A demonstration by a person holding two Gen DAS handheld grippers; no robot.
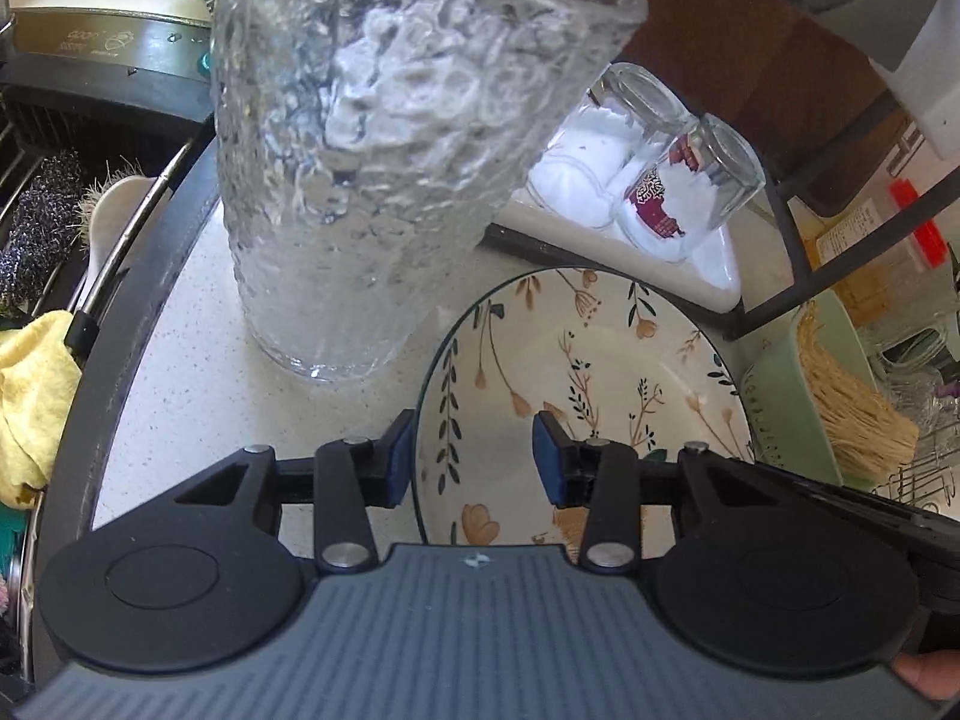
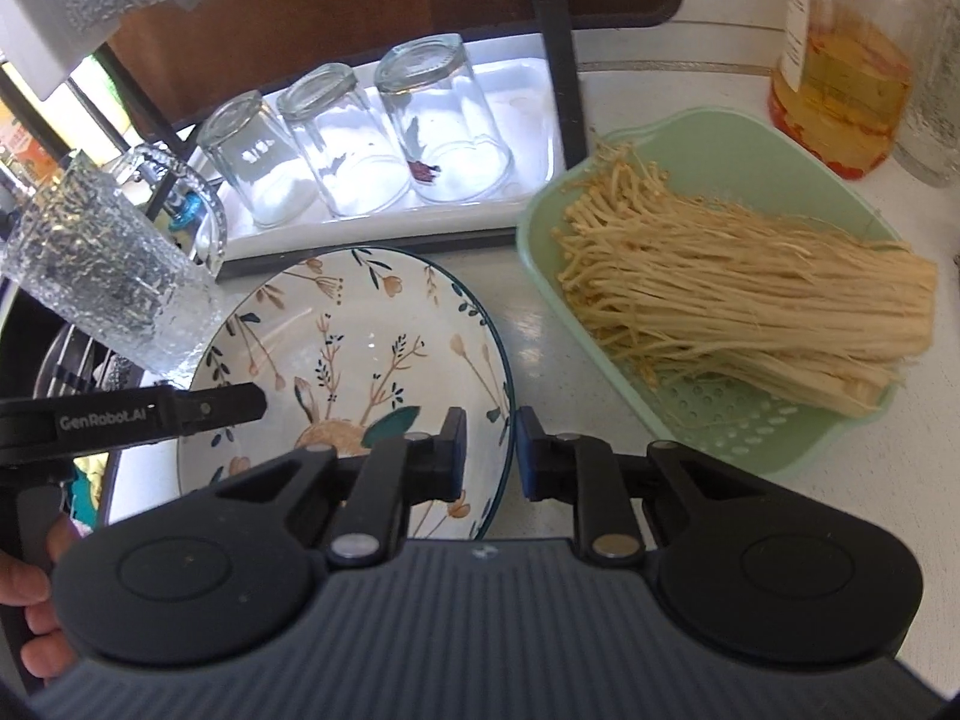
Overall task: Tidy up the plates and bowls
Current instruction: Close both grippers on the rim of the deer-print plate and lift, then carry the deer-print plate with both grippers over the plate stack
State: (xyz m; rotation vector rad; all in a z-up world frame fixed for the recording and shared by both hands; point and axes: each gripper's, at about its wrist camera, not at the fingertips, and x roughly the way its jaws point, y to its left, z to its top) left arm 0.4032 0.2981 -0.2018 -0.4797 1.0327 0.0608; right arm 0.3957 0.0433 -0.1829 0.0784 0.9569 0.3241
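A white deep plate [image 1: 600,360] with a flower print and a dark rim lies on the pale counter. My left gripper [image 1: 474,459] is open and straddles the plate's left rim, one pad outside it and one over the bowl of the plate. In the right wrist view the same plate [image 2: 360,324] fills the middle. My right gripper [image 2: 491,456] straddles its right rim with the jaws narrow. The outer pad sits at the rim, and a small gap shows on the inner side. One finger [image 2: 228,405] of the left gripper reaches in over the plate's left edge.
A tall textured glass [image 1: 390,150] stands right beside the plate, toward the sink with a scourer [image 1: 42,228] and yellow cloth [image 1: 30,396]. Behind it a white tray [image 2: 528,90] holds upturned glasses under a dark rack post [image 2: 558,60]. A green basket [image 2: 750,450] of enoki mushrooms and an oil jar [image 2: 840,72] stand to the right.
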